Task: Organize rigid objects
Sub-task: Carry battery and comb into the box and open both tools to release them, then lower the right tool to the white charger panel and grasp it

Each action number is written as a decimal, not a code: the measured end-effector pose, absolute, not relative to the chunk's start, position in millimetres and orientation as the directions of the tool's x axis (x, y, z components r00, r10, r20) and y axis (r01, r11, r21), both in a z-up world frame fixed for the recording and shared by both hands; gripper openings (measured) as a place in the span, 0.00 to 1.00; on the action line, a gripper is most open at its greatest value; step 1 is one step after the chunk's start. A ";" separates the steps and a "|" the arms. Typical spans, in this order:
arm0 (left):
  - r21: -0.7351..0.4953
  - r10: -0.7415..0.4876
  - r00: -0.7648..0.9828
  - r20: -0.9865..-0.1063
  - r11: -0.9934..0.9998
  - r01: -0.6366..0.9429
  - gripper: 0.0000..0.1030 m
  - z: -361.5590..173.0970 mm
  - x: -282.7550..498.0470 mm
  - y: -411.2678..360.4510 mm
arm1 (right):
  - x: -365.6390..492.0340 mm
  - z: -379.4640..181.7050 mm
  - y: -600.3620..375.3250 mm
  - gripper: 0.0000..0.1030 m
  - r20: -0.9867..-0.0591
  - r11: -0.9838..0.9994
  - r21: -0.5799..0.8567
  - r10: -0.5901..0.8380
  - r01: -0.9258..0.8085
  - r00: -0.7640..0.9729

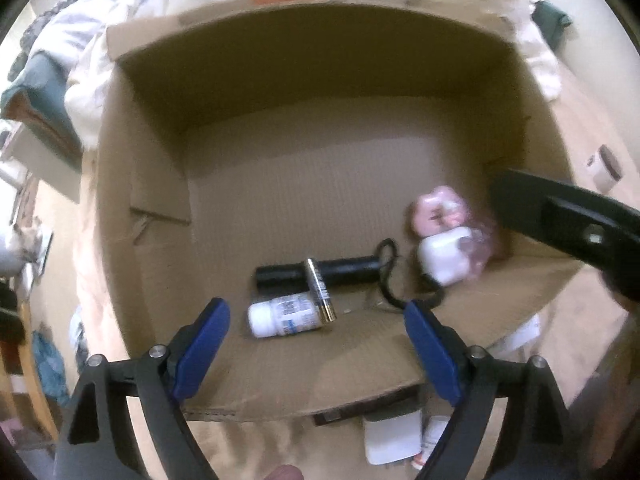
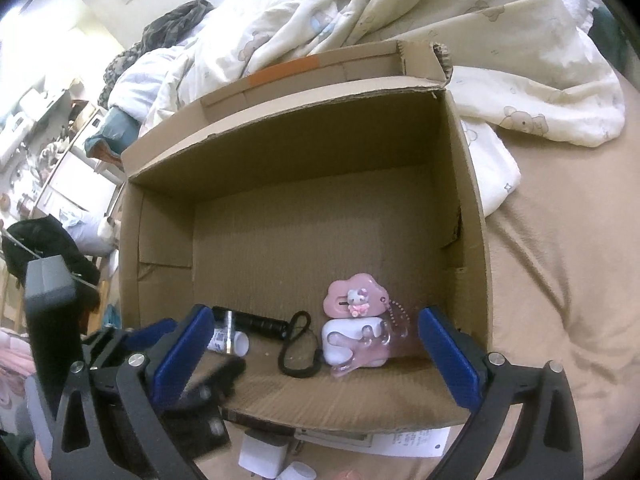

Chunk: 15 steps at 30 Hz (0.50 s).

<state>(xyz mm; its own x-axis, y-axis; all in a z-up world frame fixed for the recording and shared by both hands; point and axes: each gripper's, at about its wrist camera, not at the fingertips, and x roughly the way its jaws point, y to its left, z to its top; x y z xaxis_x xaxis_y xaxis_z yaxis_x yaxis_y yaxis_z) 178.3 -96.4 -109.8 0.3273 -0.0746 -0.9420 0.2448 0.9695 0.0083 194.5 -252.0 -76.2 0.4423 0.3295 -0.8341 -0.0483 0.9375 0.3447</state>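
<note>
An open cardboard box (image 1: 280, 388) (image 2: 360, 404) lies on a tan bed cover. Along its near wall rest a black flashlight (image 1: 348, 270) (image 2: 256, 323) with a black cord (image 2: 298, 346), a silver battery (image 1: 320, 290) leaning on a white pill bottle (image 1: 284, 316) (image 2: 228, 340), a pink cat-figure charm (image 2: 354, 296) and a white case in a clear pink cover (image 1: 446, 260) (image 2: 356, 340). My left gripper (image 1: 318, 340) hangs open above the bottle and battery, touching nothing. My right gripper (image 2: 316, 356) is open over the cord and white case, holding nothing.
A rumpled cream duvet (image 2: 440, 20) lies behind and to the right of the box. Small white packages (image 1: 390, 440) (image 2: 262, 456) and a paper label (image 2: 416, 440) lie on the bed just before the box's near flap. Furniture crowds the far left.
</note>
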 end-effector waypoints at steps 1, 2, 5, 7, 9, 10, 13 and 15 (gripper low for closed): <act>-0.003 -0.086 0.322 -0.943 0.969 0.248 0.85 -109.3 178.5 -96.9 | 194.4 -75.8 -252.2 1.00 -0.834 0.937 0.345 0.330 -0.049 0.442; -0.009 -0.090 0.319 -0.943 0.969 0.247 0.85 -108.7 177.4 -98.2 | 194.7 -75.0 -252.0 1.00 -0.834 0.938 0.343 0.328 -0.050 0.443; -0.010 -0.088 0.324 -0.942 0.972 0.236 0.85 -107.3 178.1 -96.4 | 194.9 -72.3 -251.0 1.00 -0.830 0.939 0.341 0.327 -0.053 0.452; -0.001 -0.081 0.333 -0.939 0.973 0.232 0.85 -105.4 177.9 -95.5 | 194.1 -71.0 -250.5 1.00 -0.829 0.939 0.338 0.325 -0.056 0.456; -0.010 -0.089 0.337 -0.937 0.973 0.231 0.85 -102.2 176.6 -93.8 | 192.8 -70.1 -250.2 1.00 -0.829 0.941 0.333 0.322 -0.059 0.457; -0.020 -0.100 0.334 -0.937 0.972 0.233 0.85 -100.5 175.5 -93.3 | 192.5 -69.8 -249.6 1.00 -0.831 0.942 0.330 0.320 -0.060 0.456; -0.032 -0.118 0.345 -0.931 0.969 0.245 0.85 -89.2 169.5 -89.3 | 191.0 -68.0 -247.9 1.00 -0.830 0.944 0.324 0.317 -0.066 0.459; -0.020 -0.115 0.367 -0.923 0.967 0.253 0.85 -80.3 164.0 -88.0 | 189.1 -66.8 -248.1 1.00 -0.831 0.946 0.318 0.310 -0.062 0.462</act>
<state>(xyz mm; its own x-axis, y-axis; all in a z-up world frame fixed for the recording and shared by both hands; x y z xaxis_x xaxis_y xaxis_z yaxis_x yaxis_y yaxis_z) 164.0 -88.0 -80.3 0.3667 -0.1148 -0.9232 0.2530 0.9673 -0.0198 189.1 -248.1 -66.8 0.4620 0.3097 -0.8310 -0.0616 0.9460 0.3183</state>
